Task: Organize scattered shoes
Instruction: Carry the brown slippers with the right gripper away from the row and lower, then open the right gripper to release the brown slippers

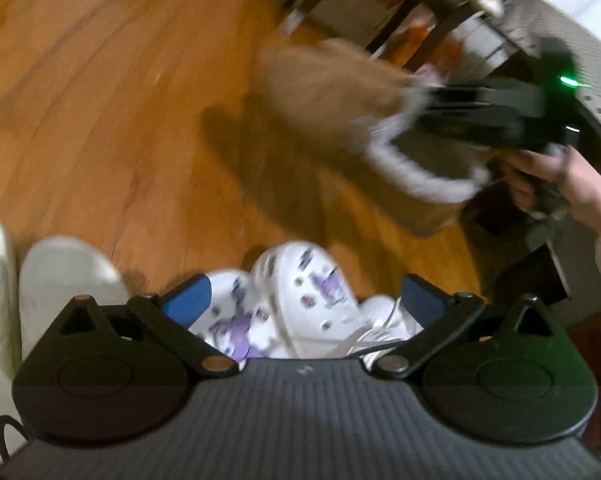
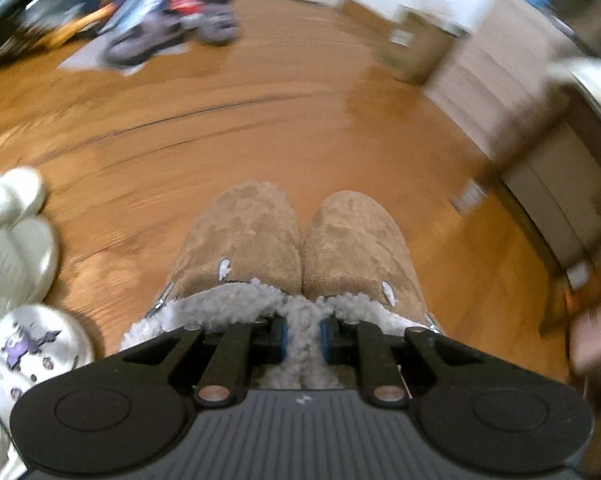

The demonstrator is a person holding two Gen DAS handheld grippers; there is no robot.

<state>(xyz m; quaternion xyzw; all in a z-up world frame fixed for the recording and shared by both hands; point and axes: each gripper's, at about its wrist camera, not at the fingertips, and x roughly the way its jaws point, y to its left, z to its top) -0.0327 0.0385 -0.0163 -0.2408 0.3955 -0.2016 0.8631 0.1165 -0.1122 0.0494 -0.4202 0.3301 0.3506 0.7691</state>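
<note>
A pair of tan slippers (image 2: 240, 232) with white fleece lining hangs above the wooden floor. My right gripper (image 2: 302, 336) is shut on the fleece where the two slippers meet. The left wrist view shows the same slippers (image 1: 324, 80), blurred, held by the right gripper (image 1: 416, 100) in a hand (image 1: 560, 184). My left gripper (image 1: 304, 300) stands open, its blue pads wide apart over white clogs (image 1: 312, 292) with purple charms. The pads do not press on them. A white laced shoe (image 1: 380, 328) lies beside the clogs, and cream slippers (image 1: 60, 272) sit to their left.
Dark wooden chair legs (image 1: 380, 12) and a grey perforated bin (image 1: 580, 40) stand at the far right. In the right wrist view a cardboard box (image 2: 416, 48) stands by pale cabinets (image 2: 512, 92), and dark shoes (image 2: 160, 36) lie among clutter at the far left. Bare floor (image 2: 260, 120) lies between.
</note>
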